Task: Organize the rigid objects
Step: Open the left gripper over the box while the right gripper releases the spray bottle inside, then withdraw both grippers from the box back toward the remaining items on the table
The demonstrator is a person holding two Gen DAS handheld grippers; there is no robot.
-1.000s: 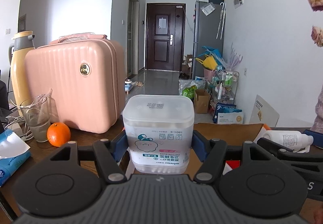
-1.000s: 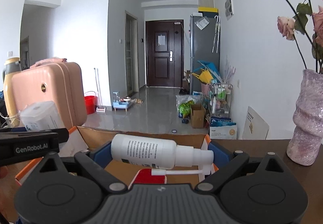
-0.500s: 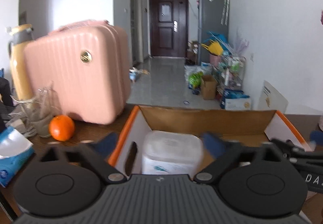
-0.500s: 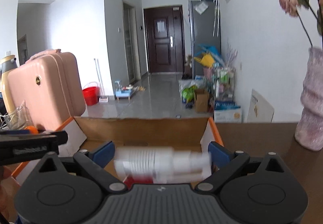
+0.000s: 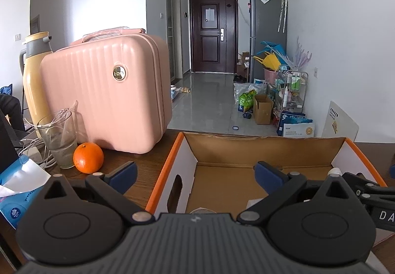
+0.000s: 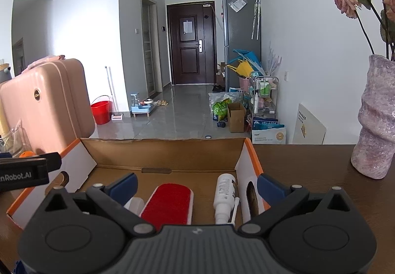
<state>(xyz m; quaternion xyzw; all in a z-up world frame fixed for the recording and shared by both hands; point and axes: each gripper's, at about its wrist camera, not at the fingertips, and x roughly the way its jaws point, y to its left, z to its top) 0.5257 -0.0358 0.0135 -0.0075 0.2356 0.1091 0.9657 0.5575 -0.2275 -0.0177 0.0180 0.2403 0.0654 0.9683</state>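
Dark wooden tabletop (image 5: 148, 162) fills the foreground of the left wrist view, with a tiled hallway and a dark door (image 5: 213, 31) behind it. On the table stand a pink suitcase (image 5: 106, 96), a yellow thermos (image 5: 34, 76), a glass (image 5: 59, 140) and an orange (image 5: 88, 161), beside an open cardboard box (image 5: 266, 153) with orange-edged flaps. The left gripper (image 5: 195, 172) hangs over the box's near left corner, its blue-padded jaws having just swung wide apart, nothing between them; only a sliver of the clear tub's lid (image 5: 202, 211) shows low in the box, at the gripper body's edge. From the right wrist view, the same cardboard box (image 6: 160, 153) lies below the right gripper (image 6: 196, 186), jaws spread fully and gripping nothing. Inside the box a white spray bottle (image 6: 223, 196) lies lengthwise by the right wall, a red lint brush (image 6: 167, 203) to its left, and the tub's corner (image 6: 134, 204) further left. A purple vase (image 6: 375, 120) holding dried roses (image 6: 345, 2) stands on the table to the right.
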